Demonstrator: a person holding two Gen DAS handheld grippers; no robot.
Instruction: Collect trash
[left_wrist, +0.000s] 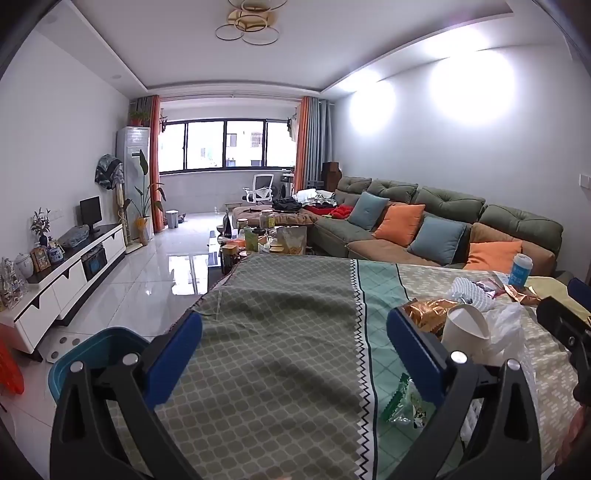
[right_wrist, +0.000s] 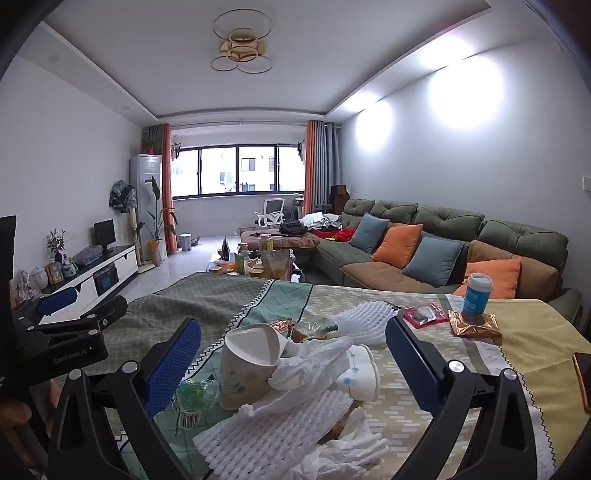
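Observation:
A heap of trash lies on the cloth-covered table (right_wrist: 221, 306): a crushed paper cup (right_wrist: 251, 362), white foam netting (right_wrist: 273, 432), a white plastic bag (right_wrist: 314, 362), a second small cup (right_wrist: 360, 376), a gold wrapper (right_wrist: 474, 325) and a red packet (right_wrist: 424, 314). My right gripper (right_wrist: 293, 354) is open and empty, hovering over the heap. My left gripper (left_wrist: 293, 347) is open and empty over bare cloth, left of the heap; the cup (left_wrist: 465, 326) and a green wrapper (left_wrist: 404, 400) lie by its right finger. A blue bin (left_wrist: 92, 354) stands on the floor at the table's left edge.
A blue-capped tumbler (right_wrist: 476, 295) stands on the gold wrapper. A phone (right_wrist: 583, 373) lies at the right edge. A cluttered coffee table (right_wrist: 258, 262) is beyond, a sofa (right_wrist: 443, 240) to the right, a TV cabinet (left_wrist: 74, 266) to the left.

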